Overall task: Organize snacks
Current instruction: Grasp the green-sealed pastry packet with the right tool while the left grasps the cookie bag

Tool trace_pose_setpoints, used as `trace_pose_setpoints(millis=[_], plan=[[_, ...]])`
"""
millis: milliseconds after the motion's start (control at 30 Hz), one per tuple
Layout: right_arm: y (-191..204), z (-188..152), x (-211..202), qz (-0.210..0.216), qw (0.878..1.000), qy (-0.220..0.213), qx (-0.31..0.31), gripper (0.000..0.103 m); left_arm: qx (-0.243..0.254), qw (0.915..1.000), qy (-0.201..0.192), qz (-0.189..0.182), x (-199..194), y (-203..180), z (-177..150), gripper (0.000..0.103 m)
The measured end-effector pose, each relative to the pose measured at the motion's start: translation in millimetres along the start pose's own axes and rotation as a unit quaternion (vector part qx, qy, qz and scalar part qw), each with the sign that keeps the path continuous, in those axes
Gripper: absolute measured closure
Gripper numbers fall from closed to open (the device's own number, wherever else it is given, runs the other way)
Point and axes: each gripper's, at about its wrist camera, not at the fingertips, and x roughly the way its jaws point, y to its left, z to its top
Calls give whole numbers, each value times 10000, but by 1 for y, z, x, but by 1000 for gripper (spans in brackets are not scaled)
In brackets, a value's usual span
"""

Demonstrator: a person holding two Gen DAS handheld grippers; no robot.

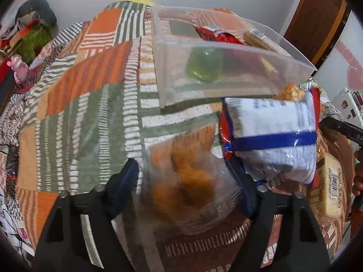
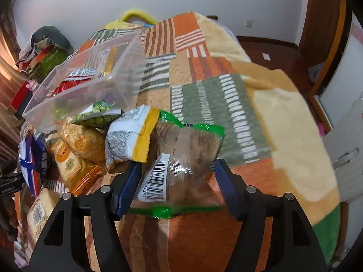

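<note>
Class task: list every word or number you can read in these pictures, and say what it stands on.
"381": the last digits under the barcode on the green-edged packet.
White-and-blue packet: print too blurred to read.
Orange biscuit packets: characters too blurred to read.

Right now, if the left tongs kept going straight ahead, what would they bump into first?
Probably the clear packet of orange snacks, already sitting between the left tongs. Past it lies the patterned blanket; the picture is blurry, so depth is uncertain.
</note>
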Motion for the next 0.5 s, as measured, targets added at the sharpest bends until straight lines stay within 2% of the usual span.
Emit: trace_pose_setpoints(millis=[33, 100, 167, 233, 500], plan=[[0, -1, 2, 17, 10000, 24, 4, 41, 10, 10000, -56, -3, 0, -1, -1, 35], [0, -3, 1, 8, 10000, -20, -23, 44, 98, 9999, -101, -1, -1, -3, -2, 49], [0, -4, -1, 14, 10000, -40, -47, 47, 133, 9999, -107, -12, -3, -5, -3, 57], [0, -4, -4, 12, 10000, -57, -59, 52, 192, 9998, -104, 16, -5, -9, -4, 58], [-3, -7, -19, -144, 9996, -251, -52, 54, 204, 9989, -404, 73, -32, -11, -1, 59]])
